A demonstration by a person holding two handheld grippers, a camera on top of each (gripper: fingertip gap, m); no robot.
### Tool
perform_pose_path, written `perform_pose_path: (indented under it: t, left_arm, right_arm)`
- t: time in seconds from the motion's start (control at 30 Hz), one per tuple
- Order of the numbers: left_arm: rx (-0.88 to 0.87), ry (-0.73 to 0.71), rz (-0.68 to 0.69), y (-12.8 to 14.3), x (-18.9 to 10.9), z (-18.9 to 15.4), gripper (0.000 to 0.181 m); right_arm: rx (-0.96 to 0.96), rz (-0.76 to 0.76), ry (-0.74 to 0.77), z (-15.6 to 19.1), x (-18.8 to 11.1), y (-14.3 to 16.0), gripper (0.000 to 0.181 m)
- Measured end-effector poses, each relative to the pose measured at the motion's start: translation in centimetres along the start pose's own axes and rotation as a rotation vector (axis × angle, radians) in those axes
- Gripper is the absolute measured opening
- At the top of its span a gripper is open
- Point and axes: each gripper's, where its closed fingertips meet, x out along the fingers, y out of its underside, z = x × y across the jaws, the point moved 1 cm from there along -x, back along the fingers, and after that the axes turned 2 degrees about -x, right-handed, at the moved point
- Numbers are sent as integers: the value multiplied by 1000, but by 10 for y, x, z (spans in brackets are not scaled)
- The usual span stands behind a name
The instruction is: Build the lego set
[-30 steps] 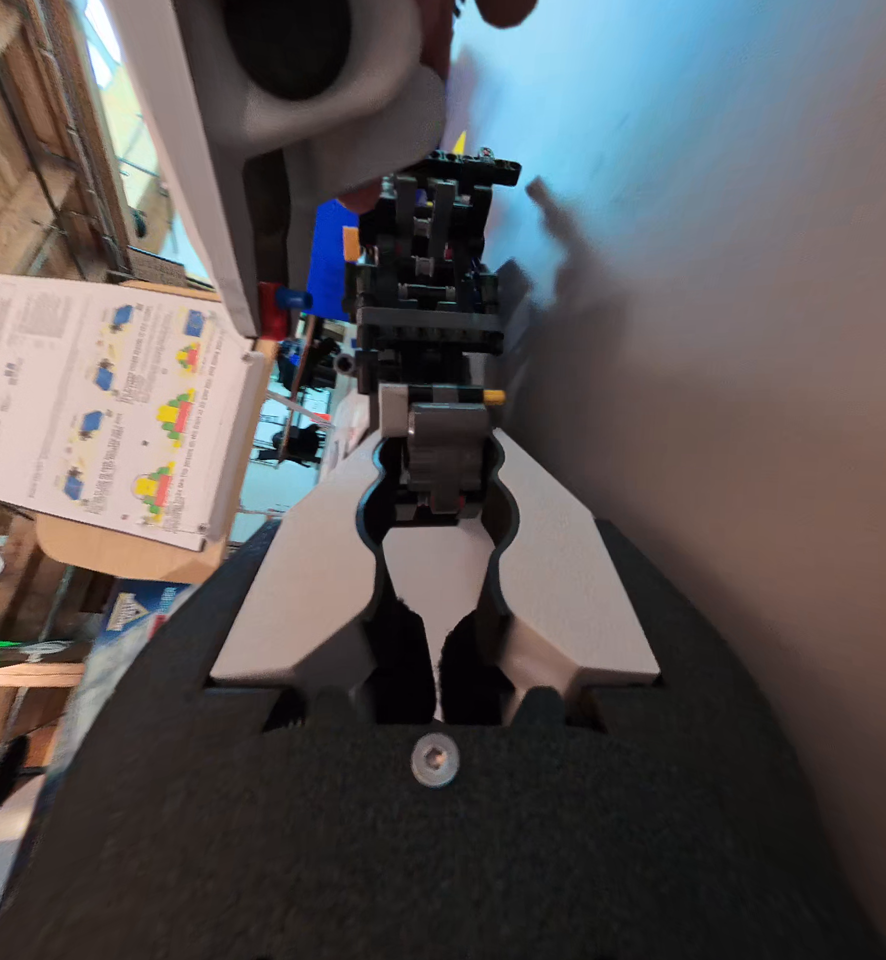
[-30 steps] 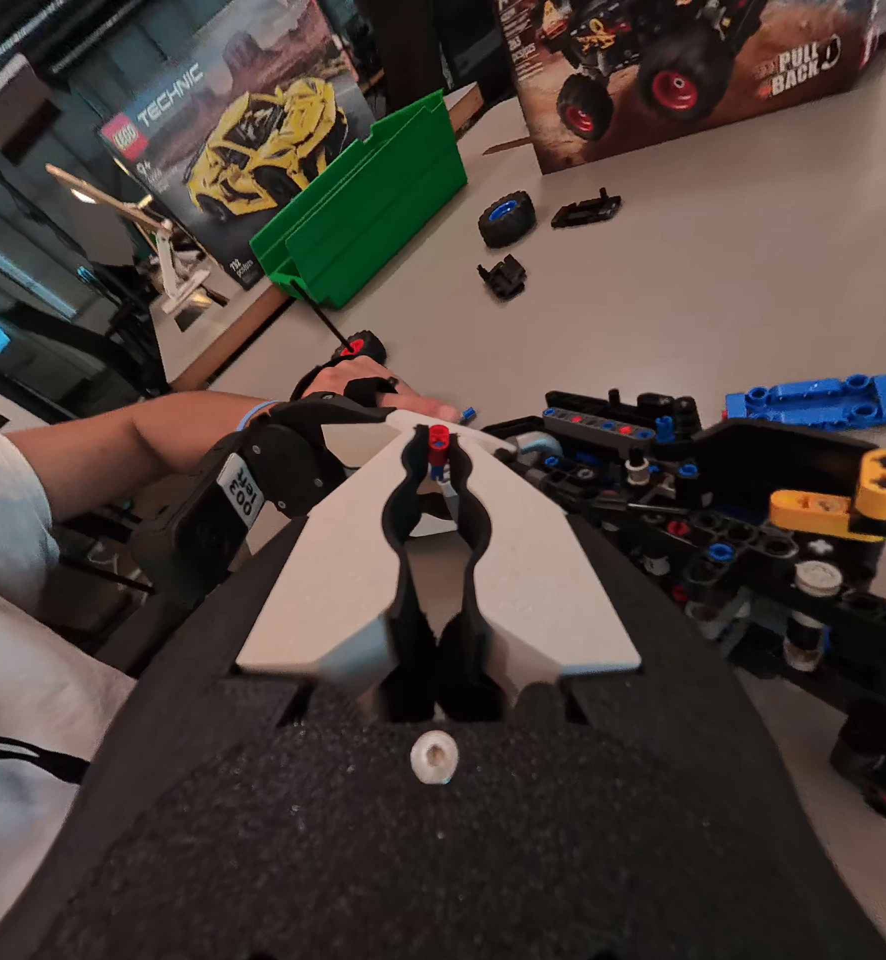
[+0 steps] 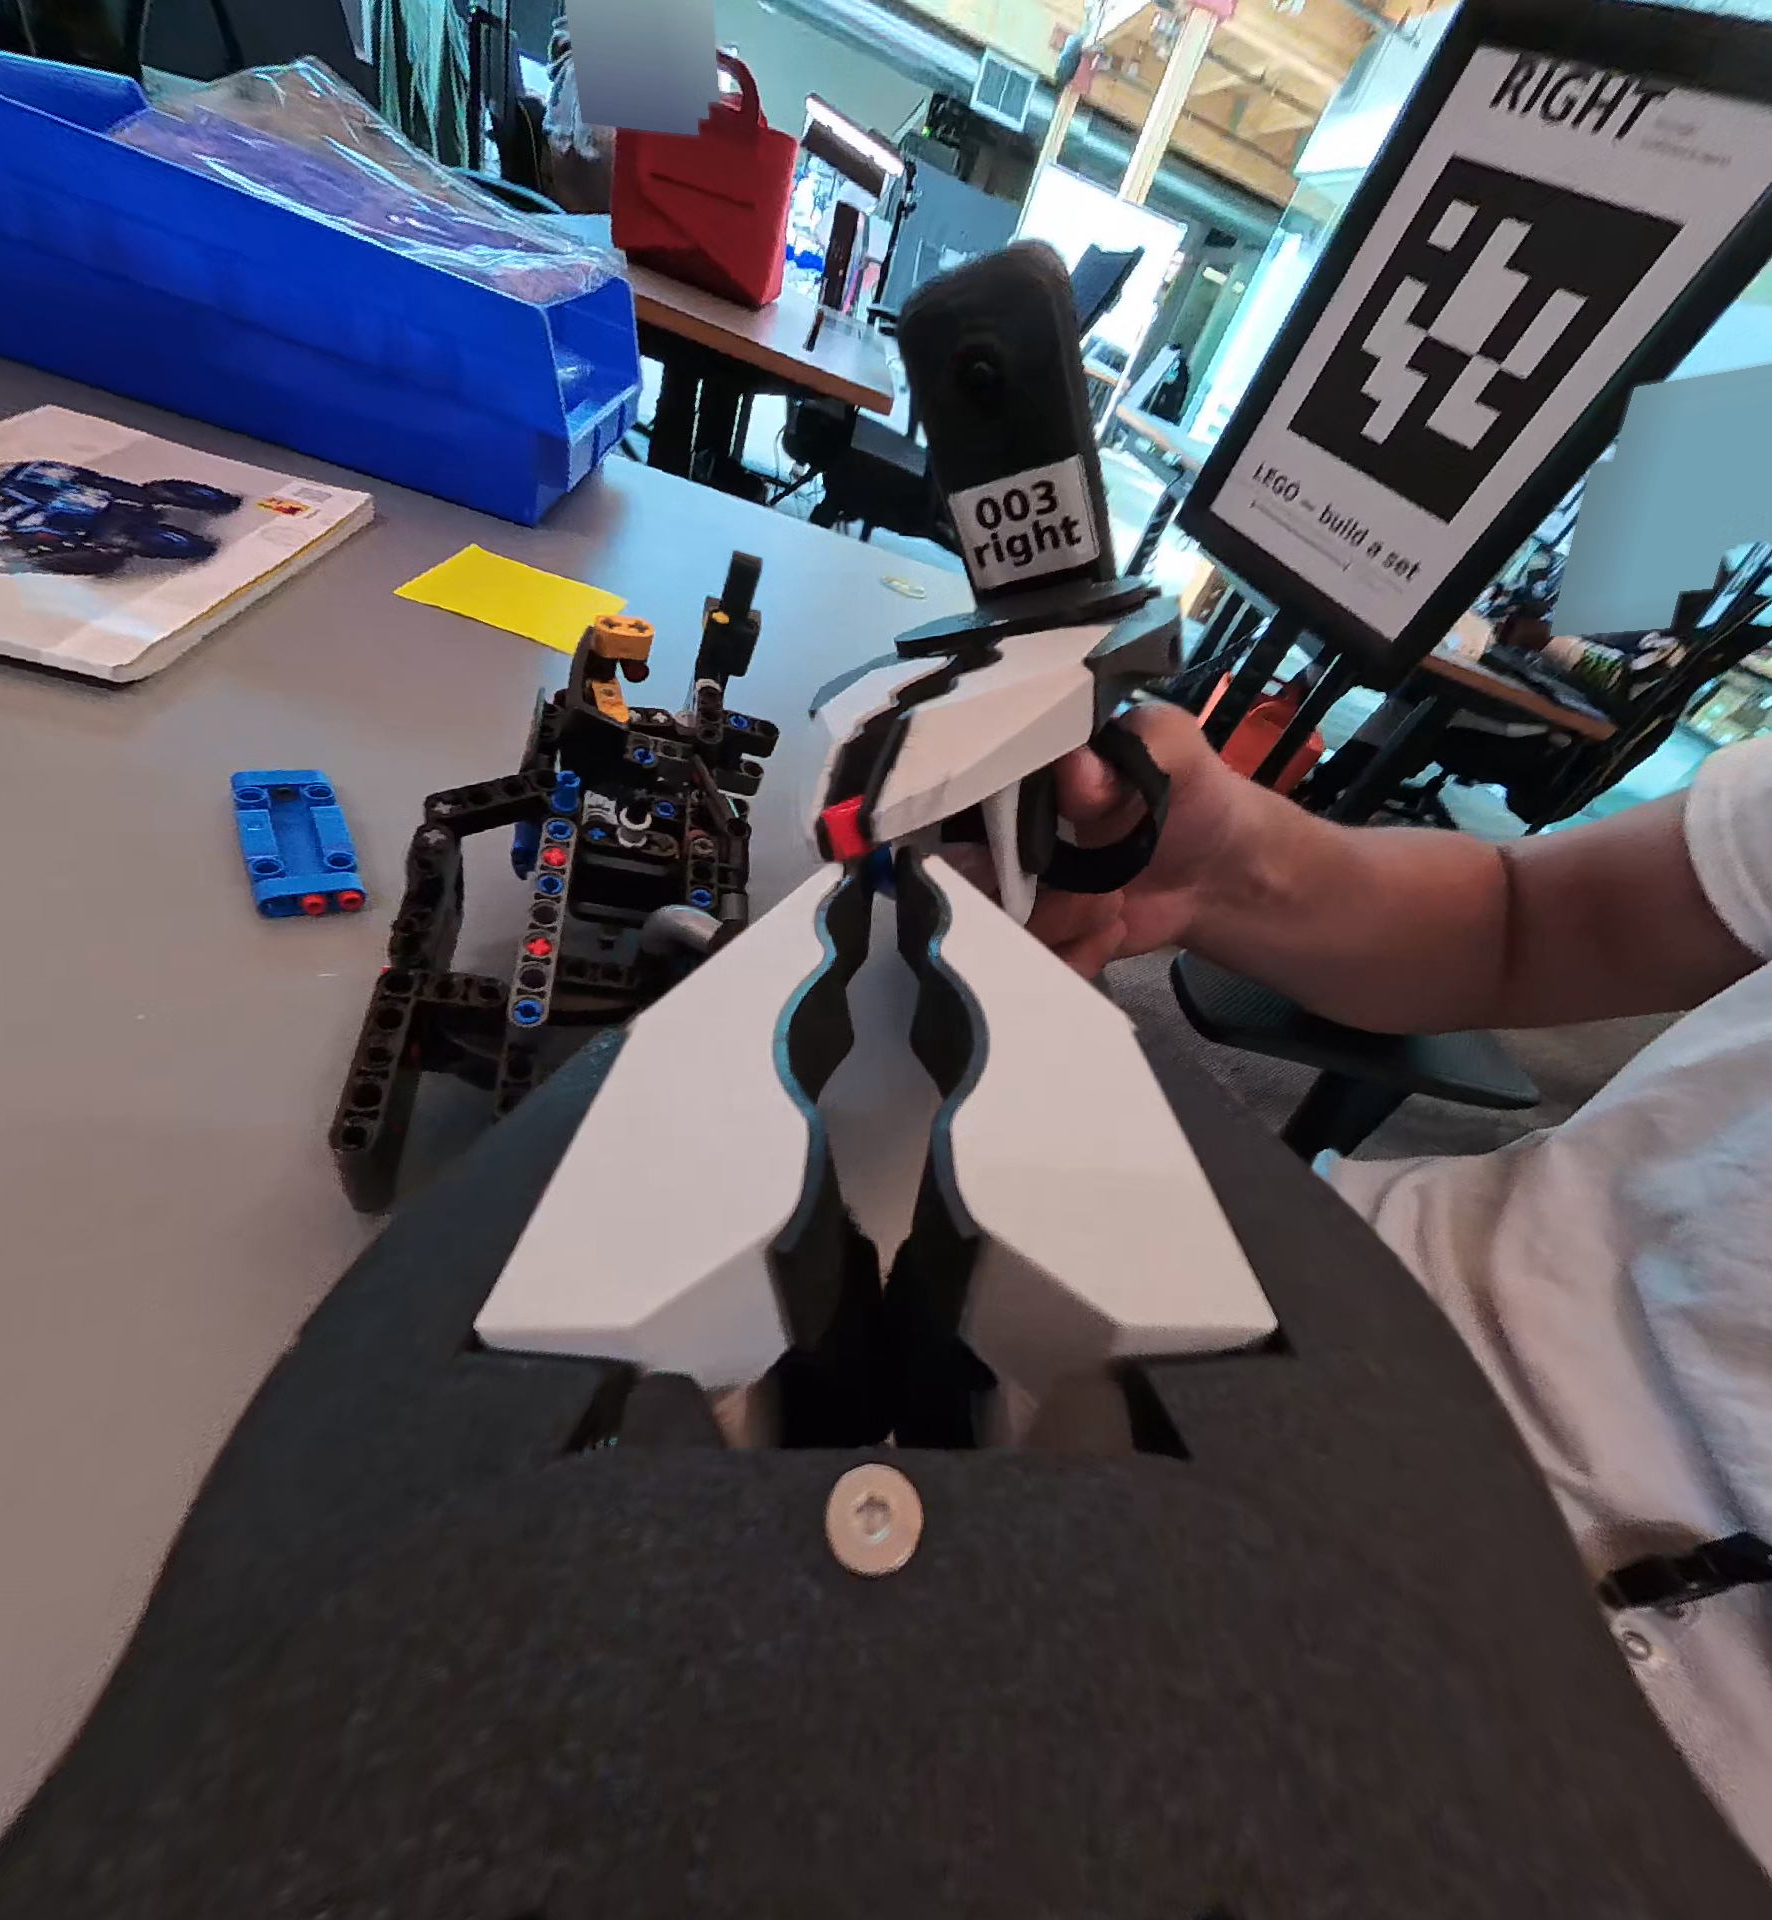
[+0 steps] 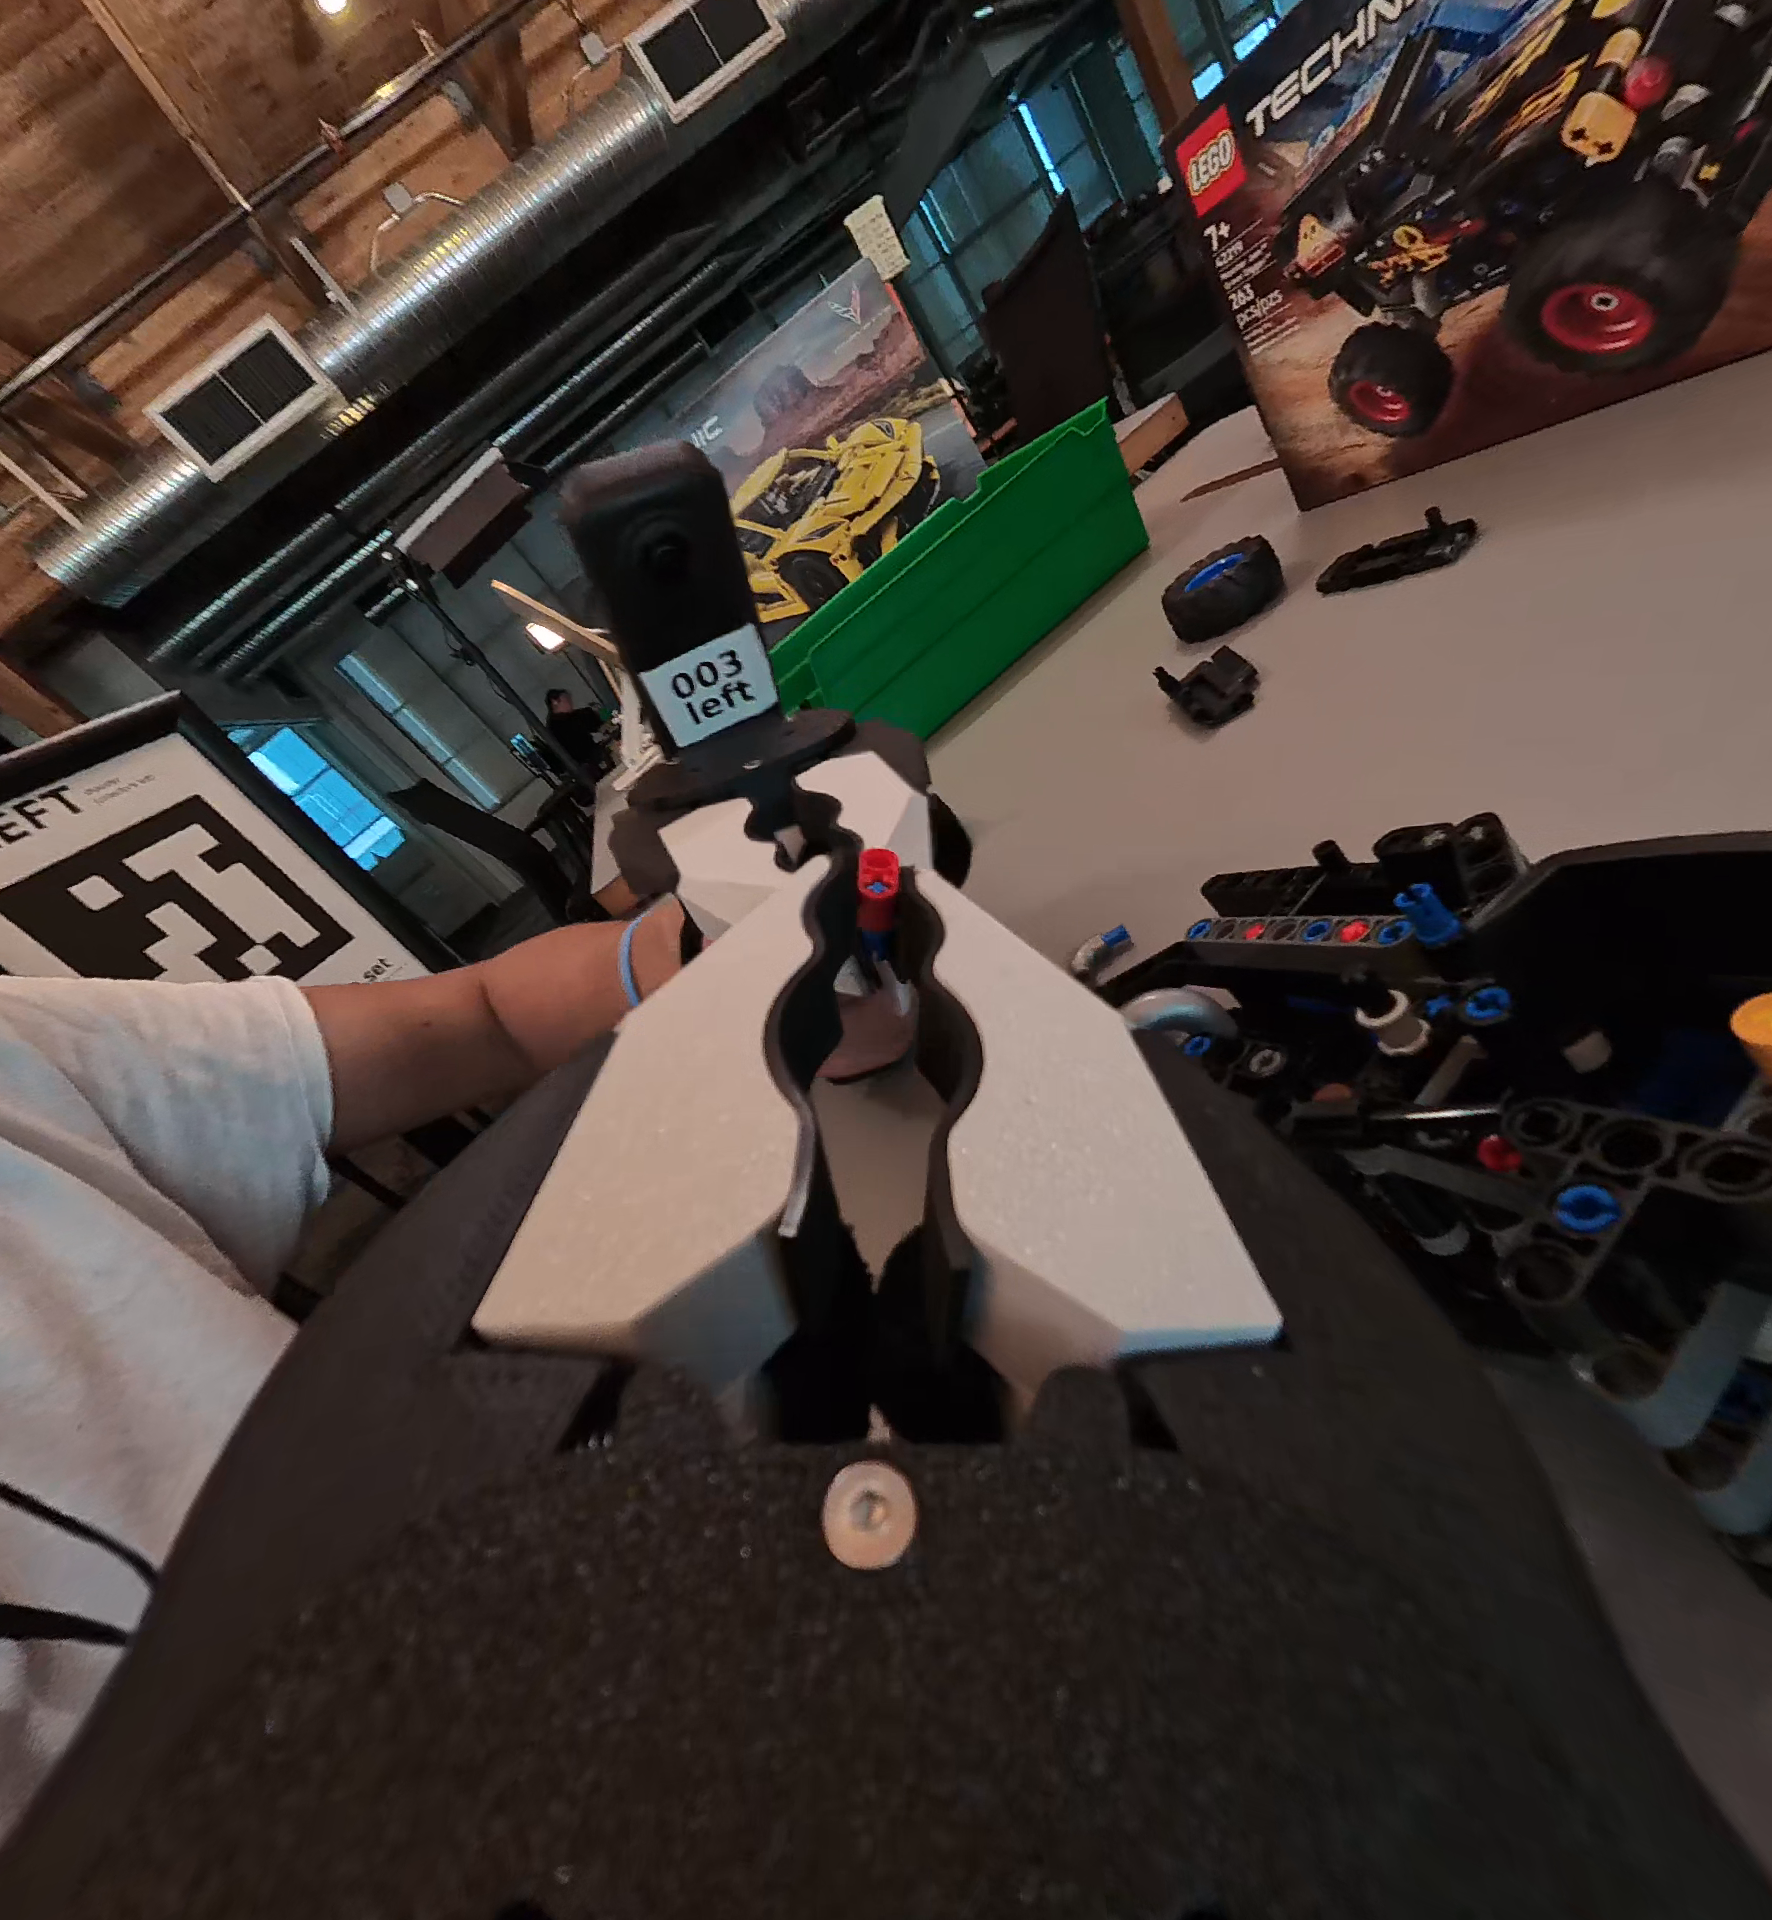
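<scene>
The right gripper [image 4: 877,883] is clenched on a small red pin [image 4: 876,871] with a blue end, which stands at the very tips of its fingers, in the middle of the right wrist view. In the left wrist view the same red pin [image 3: 840,829] shows at the tip of the right gripper [image 3: 846,821], just above centre, held by a hand [image 3: 1142,831] at right of centre. The left gripper [image 3: 877,883] points its tips straight at that pin, just beside or touching its blue end; its jaws are drawn nearly together with only a thin gap, and whether they pinch the blue end cannot be told. In the right wrist view the left gripper [image 4: 809,831] sits directly behind the pin, tip to tip. A black brick chassis [image 3: 570,894] with blue and red pins lies on the grey table [image 3: 82,987] to the left of both grippers in the left wrist view, apart from them. Further left lies a blue plate [image 3: 295,840], and a yellow note [image 3: 510,594] and an instruction booklet [image 3: 123,540] lie toward the upper left, before a blue bin [image 3: 269,301]. In the right wrist view a green bin [image 4: 965,613], a loose wheel [image 4: 1222,587] and two small black parts [image 4: 1209,684] lie toward the upper right.
</scene>
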Motion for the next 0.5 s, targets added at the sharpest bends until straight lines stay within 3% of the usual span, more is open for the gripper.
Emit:
perform_pose_path:
  t: [0.2,0.5]
  left_arm:
    - [-149,90,-107,-10,-4,-5,4]
    - [-161,88,-144,-14,-8,-1,3]
  right_arm:
    - [105,-97,-76,6,0,-10,7]
    - [120,-138,-49,2,-1,-14,7]
